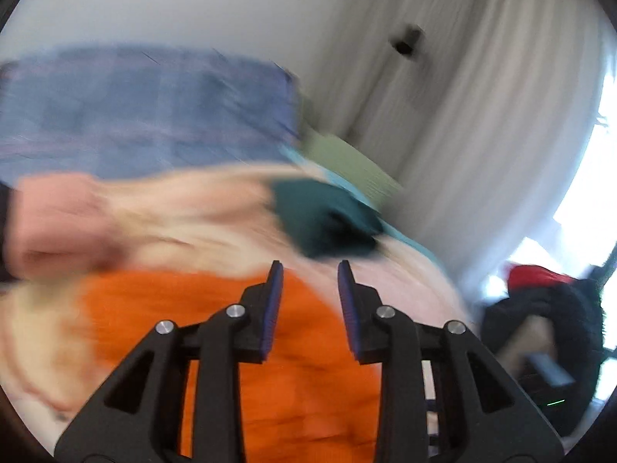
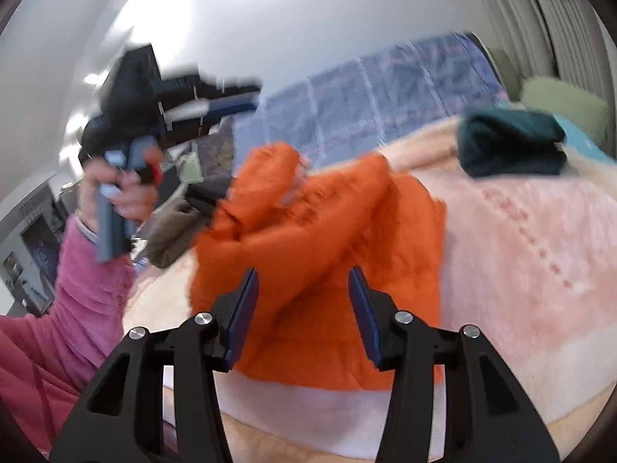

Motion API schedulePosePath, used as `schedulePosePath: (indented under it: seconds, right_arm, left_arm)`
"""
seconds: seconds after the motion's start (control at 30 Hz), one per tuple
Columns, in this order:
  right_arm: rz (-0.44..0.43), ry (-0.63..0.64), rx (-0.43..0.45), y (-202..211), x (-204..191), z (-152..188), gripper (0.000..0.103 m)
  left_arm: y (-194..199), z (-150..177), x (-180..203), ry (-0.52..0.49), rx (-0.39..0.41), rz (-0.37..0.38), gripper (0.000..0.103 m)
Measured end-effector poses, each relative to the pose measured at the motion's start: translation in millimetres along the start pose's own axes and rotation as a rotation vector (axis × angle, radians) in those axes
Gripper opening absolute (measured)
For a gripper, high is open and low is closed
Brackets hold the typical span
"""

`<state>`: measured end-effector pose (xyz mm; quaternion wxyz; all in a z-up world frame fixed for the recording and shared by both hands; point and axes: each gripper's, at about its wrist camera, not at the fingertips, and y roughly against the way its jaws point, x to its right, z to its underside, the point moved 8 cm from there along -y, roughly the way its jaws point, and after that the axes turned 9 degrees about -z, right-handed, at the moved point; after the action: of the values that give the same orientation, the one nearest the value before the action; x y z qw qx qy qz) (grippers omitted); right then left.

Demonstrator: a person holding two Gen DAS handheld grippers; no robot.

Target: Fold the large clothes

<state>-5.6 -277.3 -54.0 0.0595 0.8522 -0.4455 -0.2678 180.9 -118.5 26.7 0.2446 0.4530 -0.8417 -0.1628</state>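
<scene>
A crumpled orange quilted jacket (image 2: 320,239) is seen lying bunched on a fluffy pale pink blanket (image 2: 532,239) spread over a bed, with its sleeves folded loosely across its body. In the right wrist view the right gripper (image 2: 304,308) is held above the near edge of the jacket; its blue-padded jaws are parted, and nothing is pinched between them, the orange fabric being seen only behind the gap. In the left wrist view, which is heavily blurred, the left gripper (image 1: 310,301) is likewise held over the orange cloth with its jaws apart and no fabric caught between the pads. The left gripper is also seen from the right wrist camera, raised at the upper left and held by a hand (image 2: 115,189) that emerges from a fuzzy pink sleeve (image 2: 88,289); whether anything is touched by it there cannot be told. A folded dark teal garment (image 2: 509,142) is laid on the blanket beyond the jacket, well apart from it, and just behind it a light green cushion (image 2: 563,104) is set against pleated off-white curtains (image 1: 482,115). A blue checked cover (image 2: 366,92) is spread across the far part of the bed, beneath a plain pale wall (image 2: 308,19). At the right edge of the left wrist view a dark heap with something red (image 1: 536,276) on top is seen near a bright window, too blurred to be identified.
</scene>
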Motion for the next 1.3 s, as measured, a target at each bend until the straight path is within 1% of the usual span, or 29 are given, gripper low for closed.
schedulePosePath:
  seconds: [0.07,0.1,0.17,0.23,0.27,0.3,0.33,0.37,0.4,0.43,0.5,0.53,0.57,0.6,0.67,0.73,0.77,0.87,0.9,0.93,1.0,1.03,1.07,1.1,1.13,1.17,1.23,1.27,1.3]
  right_arm:
    - [-0.024,0.061,-0.004,-2.7,-20.6,-6.5,0.059]
    - [-0.043,0.106,-0.016,-7.5,-35.2,-10.9,0.062]
    - [-0.036,0.176,-0.052,-22.2,-55.4,-17.9,0.066]
    - [0.001,0.226,-0.116,-48.5,-66.2,-23.1,0.07]
    - [0.01,0.232,-0.162,-66.8,-66.8,-23.2,0.07]
    - [0.024,0.216,-0.191,-78.5,-63.5,-22.3,0.07]
    - [0.047,0.186,-0.221,-91.8,-55.3,-20.5,0.068]
    - [0.069,0.152,-0.242,-102.0,-45.1,-17.7,0.06]
    - [0.082,0.122,-0.253,-106.6,-35.1,-15.3,0.015]
    - [0.081,0.088,-0.25,-104.1,-29.5,-13.4,0.008]
    - [0.069,0.025,-0.18,-84.0,-18.1,-15.1,0.006]
    - [0.077,0.022,-0.135,-68.8,-14.1,-16.0,0.005]
    - [0.092,0.02,-0.098,-54.6,-9.8,-15.5,0.005]
    - [0.12,0.001,-0.071,-39.9,-0.2,-12.2,0.005]
    - [0.148,-0.069,-0.062,-24.0,20.7,1.9,0.005]
    - [0.159,-0.182,-0.077,-15.1,48.2,22.7,0.005]
    - [0.162,-0.246,-0.078,-13.0,63.0,34.3,0.005]
    - [0.158,-0.31,-0.067,-11.1,78.9,50.3,0.007]
    - [0.159,-0.308,-0.064,-10.6,80.6,52.2,0.007]
    - [0.159,-0.305,-0.061,-10.2,77.8,52.5,0.008]
    - [0.13,-0.296,-0.045,-7.5,73.7,51.2,0.013]
    - [0.116,-0.297,-0.034,-3.8,70.9,48.8,0.02]
    - [0.104,-0.299,-0.012,1.1,71.1,44.4,0.023]
    - [0.114,-0.294,0.029,10.9,71.8,36.4,0.031]
    - [0.125,-0.289,0.051,14.7,72.4,30.2,0.036]
    - [0.139,-0.286,0.084,23.3,73.7,23.0,0.036]
    - [0.143,-0.288,0.115,27.1,81.3,16.2,0.036]
    - [0.152,-0.281,0.114,28.3,80.9,15.2,0.036]
    - [0.201,-0.264,0.091,27.5,83.8,16.8,0.039]
  left_arm:
    - [11.2,9.6,-51.7,0.046,0.029,-0.115,0.037]
    - [12.3,17.7,-75.4,0.085,0.025,-0.156,0.037]
    - [6.3,42.0,-125.4,0.197,-0.015,-0.21,0.036]
    - [-4.7,64.8,-154.0,0.276,-0.068,-0.213,0.036]
    - [-13.1,77.8,-161.7,0.316,-0.105,-0.182,0.036]
    - [-21.1,87.6,-162.0,0.345,-0.135,-0.127,0.036]
    - [-29.0,94.7,-158.0,0.366,-0.156,-0.075,0.036]
    - [-35.1,96.6,-153.6,0.371,-0.167,-0.053,0.036]
    - [-41.2,97.8,-148.5,0.363,-0.178,-0.041,0.036]
    - [-47.8,98.1,-140.9,0.345,-0.186,-0.037,0.036]
    - [-60.3,93.9,-119.1,0.281,-0.199,-0.035,0.036]
    - [-63.8,90.2,-107.7,0.251,-0.201,-0.013,0.036]
    - [-67.0,83.6,-89.8,0.212,-0.199,0.024,0.036]
    - [-71.0,78.3,-72.8,0.173,-0.198,0.055,0.036]
    - [-81.5,72.9,-42.7,0.089,-0.207,0.074,0.037]
    - [-96.6,75.1,-13.5,-0.019,-0.229,0.048,0.038]
    - [-108.7,81.4,5.8,-0.101,-0.24,0.015,0.039]
    - [-130.2,98.8,35.0,-0.238,-0.244,-0.043,0.04]
    - [-133.4,101.9,38.6,-0.26,-0.24,-0.057,0.04]
    - [-137.9,107.3,40.6,-0.28,-0.235,-0.073,0.04]
    - [-143.3,109.5,38.2,-0.272,-0.239,-0.072,0.04]
    - [-143.9,110.5,34.6,-0.256,-0.246,-0.064,0.041]
    - [-142.4,111.0,32.0,-0.247,-0.25,-0.059,0.041]
    - [-143.8,110.3,26.2,-0.239,-0.254,-0.057,0.041]
    - [-144.5,110.4,23.8,-0.234,-0.255,-0.054,0.041]
    - [-146.4,109.8,22.6,-0.229,-0.255,-0.051,0.041]
    - [-146.3,110.1,22.1,-0.221,-0.252,-0.051,0.041]
    - [-145.5,110.7,23.5,-0.221,-0.25,-0.054,0.041]
    - [-146.0,110.5,25.0,-0.223,-0.247,-0.06,0.041]
